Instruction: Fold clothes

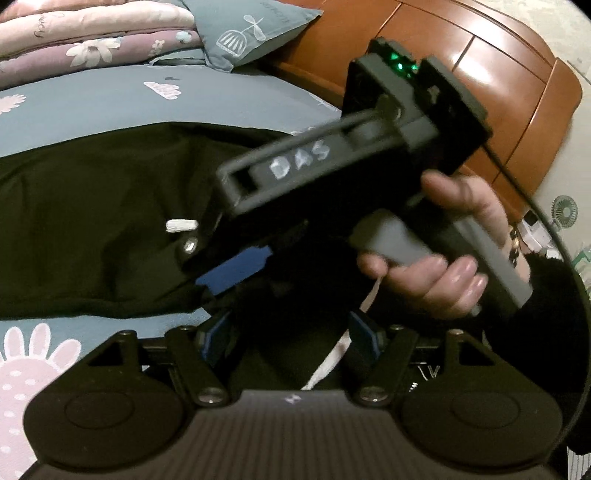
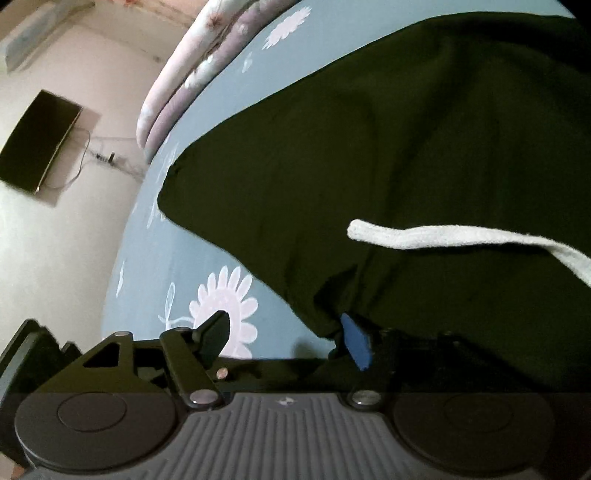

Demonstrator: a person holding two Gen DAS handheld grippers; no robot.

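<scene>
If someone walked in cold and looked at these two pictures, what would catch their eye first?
Probably the dark garment spread over the blue flowered bedsheet, with its white drawstring bright against the cloth. In the left wrist view, the right gripper, blue-padded and held in the person's hand, fills the middle, low over the garment. Behind it, folded quilts and a pillow lie by the wooden headboard.

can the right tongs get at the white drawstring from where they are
Probably yes. The drawstring lies exposed on top of the black garment, just ahead of the right tongs, whose jaws stand apart. Nothing crosses the path; only garment fabric bunches at one pad.
</scene>
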